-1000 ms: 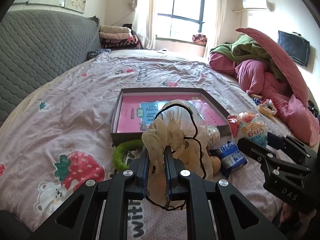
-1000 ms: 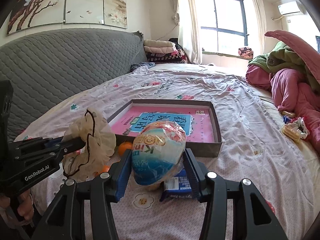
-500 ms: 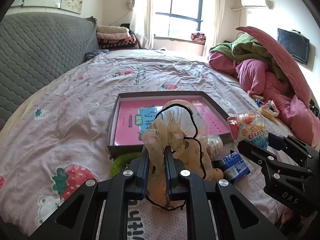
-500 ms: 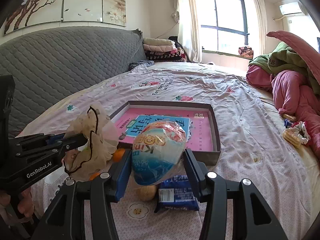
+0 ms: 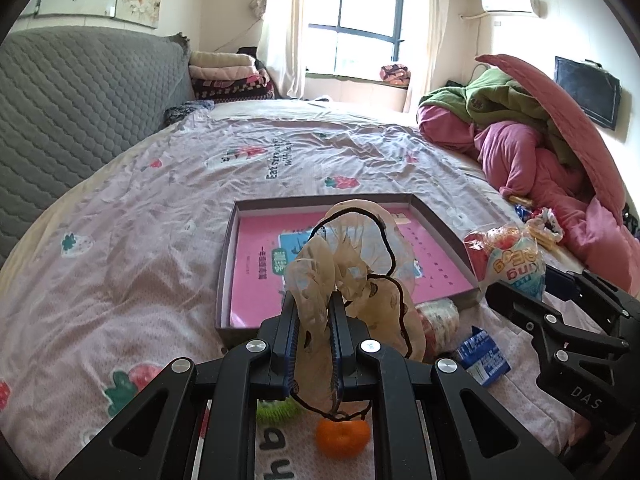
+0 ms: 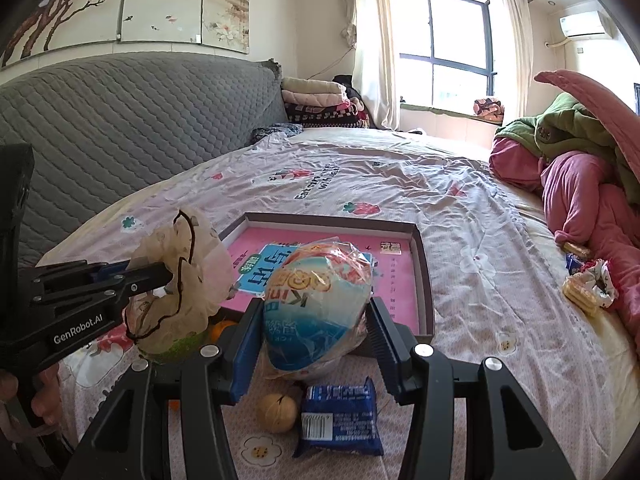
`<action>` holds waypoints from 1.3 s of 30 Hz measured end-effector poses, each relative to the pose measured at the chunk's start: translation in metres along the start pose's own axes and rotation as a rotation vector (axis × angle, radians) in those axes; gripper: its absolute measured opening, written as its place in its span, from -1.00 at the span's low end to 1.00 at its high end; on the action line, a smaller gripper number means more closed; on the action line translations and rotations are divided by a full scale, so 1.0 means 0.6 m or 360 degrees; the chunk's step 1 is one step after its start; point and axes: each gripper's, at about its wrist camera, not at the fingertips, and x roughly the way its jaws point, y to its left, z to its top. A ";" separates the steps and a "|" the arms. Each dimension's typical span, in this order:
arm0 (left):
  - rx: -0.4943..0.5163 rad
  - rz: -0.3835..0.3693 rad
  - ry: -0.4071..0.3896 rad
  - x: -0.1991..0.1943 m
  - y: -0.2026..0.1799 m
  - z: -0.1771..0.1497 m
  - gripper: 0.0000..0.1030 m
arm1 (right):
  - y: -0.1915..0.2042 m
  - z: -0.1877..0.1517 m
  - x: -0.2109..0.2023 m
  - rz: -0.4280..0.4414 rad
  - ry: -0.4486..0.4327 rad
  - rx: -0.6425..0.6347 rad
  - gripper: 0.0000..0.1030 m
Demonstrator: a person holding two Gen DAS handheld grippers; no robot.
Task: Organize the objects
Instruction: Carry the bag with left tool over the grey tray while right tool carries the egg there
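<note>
**Both grippers loaded, tray nearly bare**

Bedroom scene, pink printed bedsheet (image 5: 132, 240) as work surface. We see the shallow tray (image 5: 240, 216) at 12 o'clock from both grippers, holding only a pink booklet (image 6: 396, 276). We read the left gripper (image 5: 314, 330) as clenched on a beige lace-trimmed scrunchie (image 5: 356, 264), lifted clear of the sheet. Right gripper (image 6: 316, 332) grasps a sealed snack bag (image 6: 320, 300), also off the bed. We judge neither item is placed yet. Left loose on the sheet: blue wrapper pack (image 6: 340, 412), walnut (image 6: 276, 412), orange fruit (image 5: 342, 436), green ring (image 5: 276, 410), a small wrapped snack (image 5: 440, 314); more snacks (image 6: 586, 290) at 3 o'clock. Early stage, most sorting remains.
</note>
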 end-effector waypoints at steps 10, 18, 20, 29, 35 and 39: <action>-0.0029 0.0014 0.0007 0.025 0.027 0.037 -0.73 | -0.017 0.031 0.023 -0.0024 -0.0025 0.0013 0.00; -0.0020 0.0039 0.0034 0.052 0.044 0.056 -0.73 | -0.032 0.060 0.048 -0.0063 -0.0033 0.0001 0.00; -0.0024 0.0040 0.0041 0.063 0.050 0.062 -0.73 | -0.036 0.066 0.057 -0.0061 -0.0025 0.0005 0.00; -0.0054 0.0041 0.0113 0.117 0.073 0.096 -0.73 | -0.069 0.089 0.117 -0.0044 0.0063 0.0033 0.00; -0.0057 0.0035 0.0146 0.159 0.082 0.112 -0.73 | -0.086 0.089 0.157 -0.0035 0.0128 0.0027 0.00; -0.0049 0.0057 0.0181 0.179 0.086 0.103 -0.73 | -0.092 0.076 0.176 -0.0027 0.0187 0.0047 0.00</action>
